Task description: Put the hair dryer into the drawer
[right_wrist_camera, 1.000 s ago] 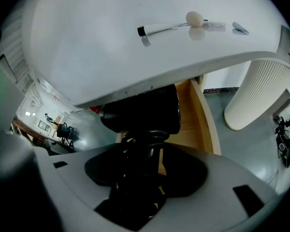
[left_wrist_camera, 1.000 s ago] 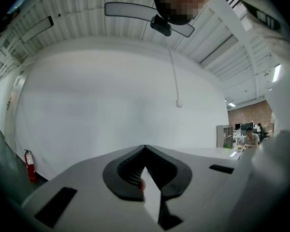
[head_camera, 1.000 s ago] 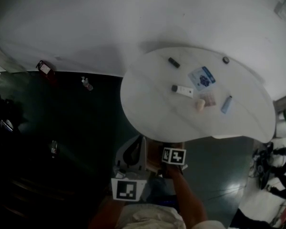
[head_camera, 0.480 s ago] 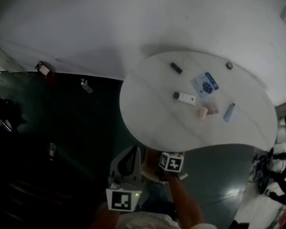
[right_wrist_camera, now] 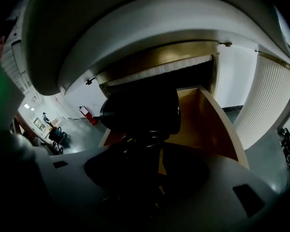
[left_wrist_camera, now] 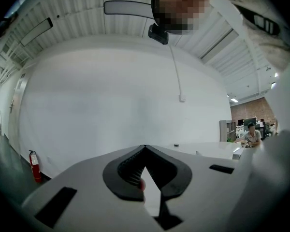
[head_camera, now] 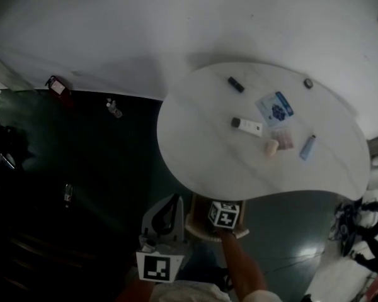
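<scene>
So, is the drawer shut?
No, the drawer stands pulled out, its wooden inside showing behind the black hair dryer.

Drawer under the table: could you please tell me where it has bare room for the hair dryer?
The drawer shows bare wood from the hair dryer across to its right wall. Behind the dryer is hidden. The clutter sits on the table, right of centre.

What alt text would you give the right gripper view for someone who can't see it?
A black hair dryer, gripped in the right gripper, is held before an open wooden drawer under a white table. A grey floor and a red fire extinguisher show behind.
</scene>
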A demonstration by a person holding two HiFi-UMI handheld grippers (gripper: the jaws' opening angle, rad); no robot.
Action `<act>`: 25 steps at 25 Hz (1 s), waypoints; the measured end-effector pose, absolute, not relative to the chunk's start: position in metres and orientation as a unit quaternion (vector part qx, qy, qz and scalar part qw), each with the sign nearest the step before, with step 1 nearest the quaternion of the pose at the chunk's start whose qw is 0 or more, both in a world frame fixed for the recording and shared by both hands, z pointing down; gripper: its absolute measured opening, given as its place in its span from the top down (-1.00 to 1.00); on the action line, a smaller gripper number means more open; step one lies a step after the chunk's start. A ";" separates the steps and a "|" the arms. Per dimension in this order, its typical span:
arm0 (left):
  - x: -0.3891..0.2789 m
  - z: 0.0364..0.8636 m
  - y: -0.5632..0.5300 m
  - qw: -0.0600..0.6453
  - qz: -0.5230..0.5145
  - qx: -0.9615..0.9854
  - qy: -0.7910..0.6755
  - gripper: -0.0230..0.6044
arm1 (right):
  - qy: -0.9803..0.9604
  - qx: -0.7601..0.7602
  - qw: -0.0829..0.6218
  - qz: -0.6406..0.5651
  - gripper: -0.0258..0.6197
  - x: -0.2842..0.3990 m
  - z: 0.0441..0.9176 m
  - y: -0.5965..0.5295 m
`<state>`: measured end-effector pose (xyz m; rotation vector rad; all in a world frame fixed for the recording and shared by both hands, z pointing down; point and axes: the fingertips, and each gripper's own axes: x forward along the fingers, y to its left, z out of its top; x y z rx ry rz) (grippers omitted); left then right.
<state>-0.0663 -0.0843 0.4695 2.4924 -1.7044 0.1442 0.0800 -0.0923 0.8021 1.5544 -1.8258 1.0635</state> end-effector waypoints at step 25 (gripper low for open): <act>-0.082 0.494 -0.087 0.057 0.054 0.812 -0.579 0.93 | -0.649 0.569 0.283 0.418 0.16 0.078 0.871 -0.096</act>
